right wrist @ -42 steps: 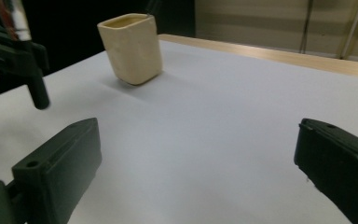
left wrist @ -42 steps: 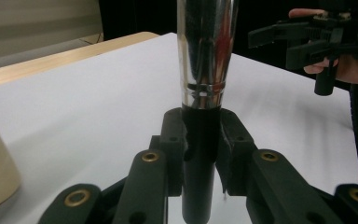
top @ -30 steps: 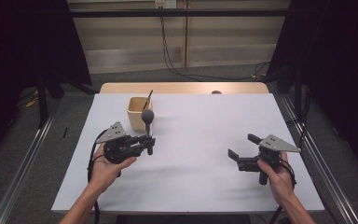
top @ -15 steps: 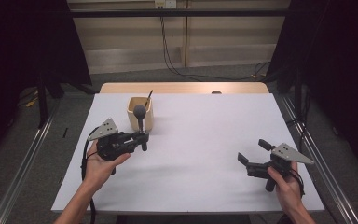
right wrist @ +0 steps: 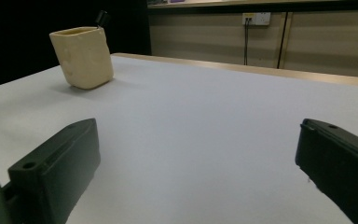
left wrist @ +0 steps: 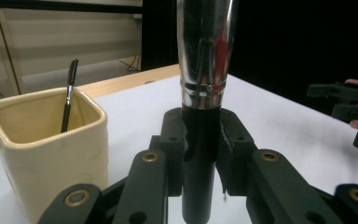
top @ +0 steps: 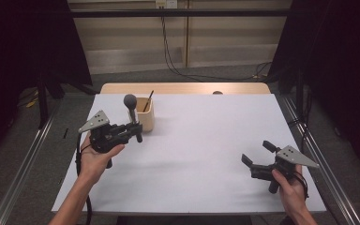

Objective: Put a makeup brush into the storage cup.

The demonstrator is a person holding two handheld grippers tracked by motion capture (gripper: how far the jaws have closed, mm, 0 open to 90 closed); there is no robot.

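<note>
Both grippers shifted: left gripper (top: 132,131) clenching brush (top: 132,112), nearer cup (top: 147,115); right gripper (top: 258,158) lower, released, seemingly hovering.

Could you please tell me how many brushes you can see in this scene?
2: a large brush held upright in the left gripper, and a thin brush standing in the cream cup. The cup's walls could hide more.

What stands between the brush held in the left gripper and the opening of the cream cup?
Nothing visible does. The left gripper holds the brush upright just beside the cream cup. A thin dark brush already leans inside the cup, leaving most of the opening free.
</note>
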